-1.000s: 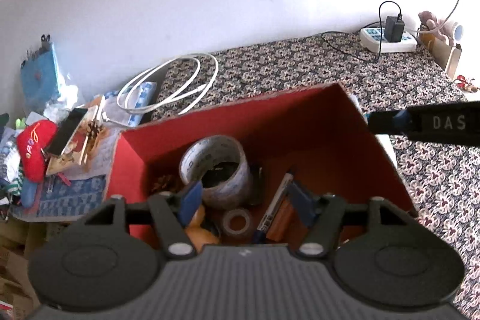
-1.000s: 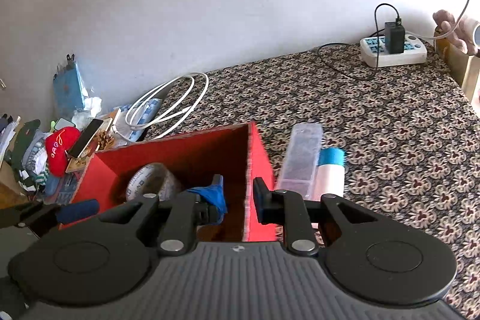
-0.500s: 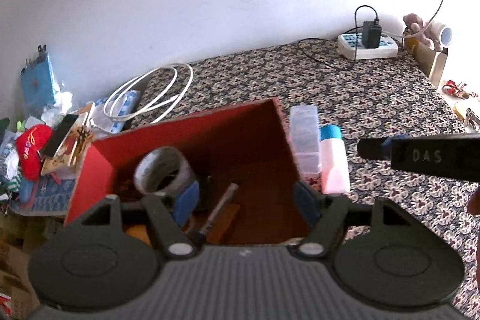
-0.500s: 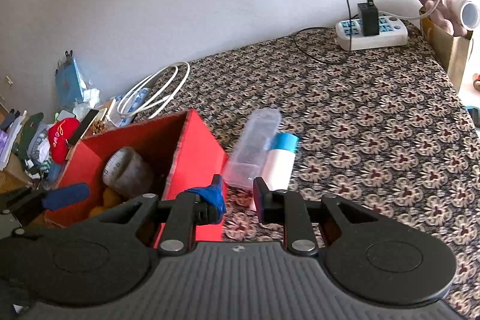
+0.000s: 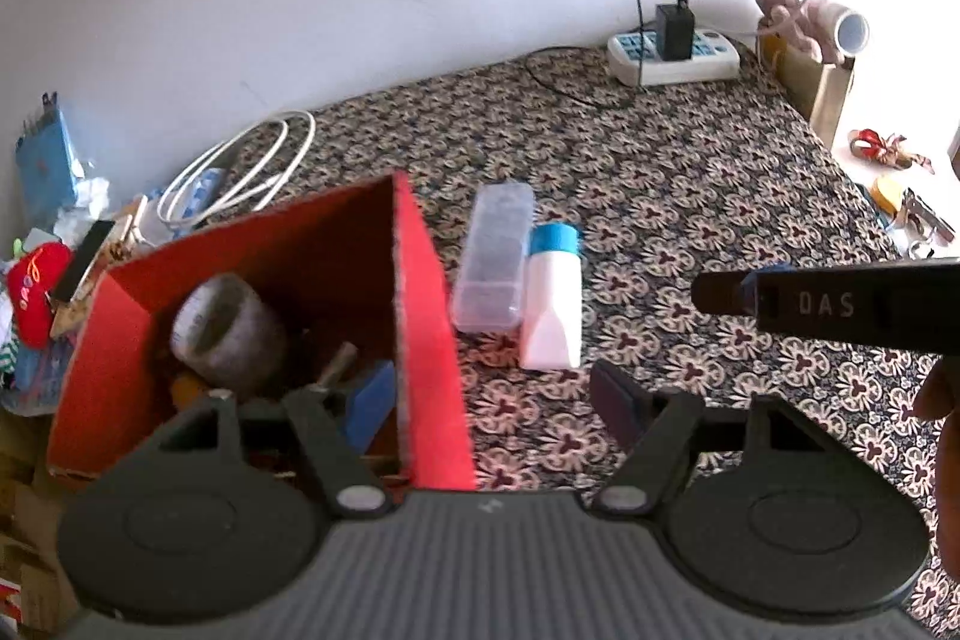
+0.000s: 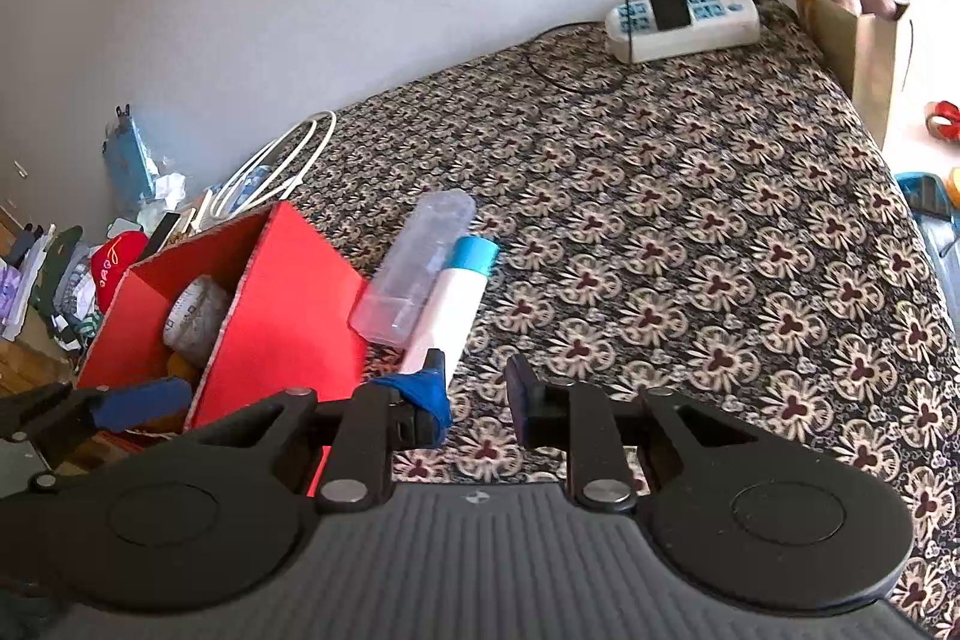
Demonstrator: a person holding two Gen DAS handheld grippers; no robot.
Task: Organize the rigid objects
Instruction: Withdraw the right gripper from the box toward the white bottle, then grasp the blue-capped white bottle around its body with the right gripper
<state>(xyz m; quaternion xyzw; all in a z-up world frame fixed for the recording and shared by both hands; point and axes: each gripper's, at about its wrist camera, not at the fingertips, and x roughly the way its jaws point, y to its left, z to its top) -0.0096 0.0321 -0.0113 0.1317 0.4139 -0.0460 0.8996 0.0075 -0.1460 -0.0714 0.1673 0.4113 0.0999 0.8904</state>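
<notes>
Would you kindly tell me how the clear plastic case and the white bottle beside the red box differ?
The clear plastic case is see-through and rectangular; the white bottle is opaque, with a blue cap and one flattened end. The case lies nearer the red box. Both lie flat, side by side, on the patterned cloth.

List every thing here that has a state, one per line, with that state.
Red cardboard box: open-topped, partly filled.
Roll of clear tape: inside the box.
Clear plastic case: shut, flat on the patterned cloth.
White bottle with blue cap: capped, lying beside the case.
White power strip: black charger plugged in.
Left claw: open, empty.
Right claw: open, empty.
</notes>
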